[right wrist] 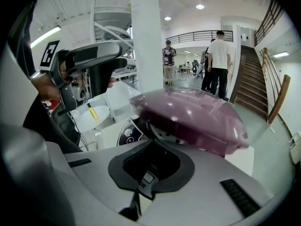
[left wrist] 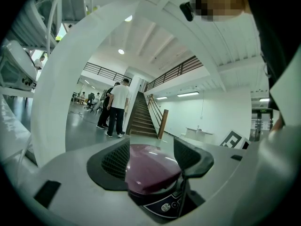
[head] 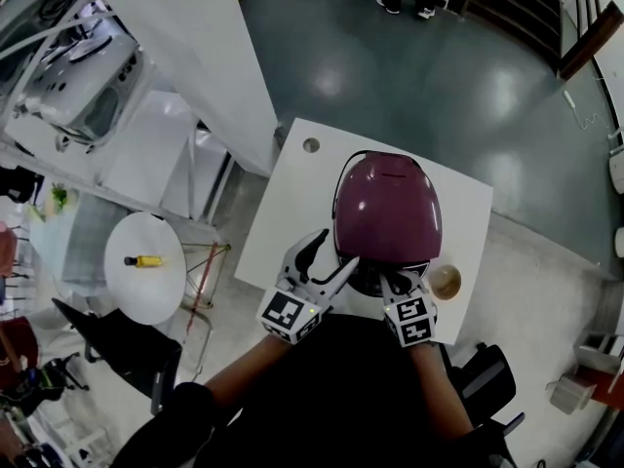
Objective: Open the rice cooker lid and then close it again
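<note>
A rice cooker (head: pixel 388 208) with a maroon lid (right wrist: pixel 188 119) stands toward the near edge of a white table (head: pixel 283 222). The left gripper (head: pixel 331 256), jaws apart, faces the cooker's front. The right gripper (head: pixel 400 283), jaws together and empty, sits below the slightly raised lid's front rim.

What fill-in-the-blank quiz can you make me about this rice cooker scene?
1. The rice cooker stands on a table whose top is ____ in colour.
2. The left gripper has its jaws open, but the right gripper has its jaws ____.
3. The small thing on the round side table is ____ in colour.
Missing words: white; shut; yellow.
</note>
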{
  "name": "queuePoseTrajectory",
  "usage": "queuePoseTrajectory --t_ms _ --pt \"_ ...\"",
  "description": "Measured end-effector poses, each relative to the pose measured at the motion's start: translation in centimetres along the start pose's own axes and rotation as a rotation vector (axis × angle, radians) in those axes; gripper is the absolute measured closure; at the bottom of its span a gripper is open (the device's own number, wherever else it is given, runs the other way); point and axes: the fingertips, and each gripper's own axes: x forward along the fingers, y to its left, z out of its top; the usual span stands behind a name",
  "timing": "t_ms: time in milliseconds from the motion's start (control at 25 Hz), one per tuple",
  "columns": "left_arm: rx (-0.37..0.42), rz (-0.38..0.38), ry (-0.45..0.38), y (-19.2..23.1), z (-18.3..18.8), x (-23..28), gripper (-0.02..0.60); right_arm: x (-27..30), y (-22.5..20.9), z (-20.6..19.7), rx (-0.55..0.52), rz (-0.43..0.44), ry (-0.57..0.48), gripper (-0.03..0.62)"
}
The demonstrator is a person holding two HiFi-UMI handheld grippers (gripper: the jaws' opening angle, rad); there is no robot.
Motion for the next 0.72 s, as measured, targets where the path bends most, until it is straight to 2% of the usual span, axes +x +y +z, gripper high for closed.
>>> queuePoseTrajectory --t_ms 720 --pt "0.003 0.011 -0.002 -0.77 0.8 -0.71 0.311 0.26 -0.57 0.55 0.002 -0.015 -0.039 0.594"
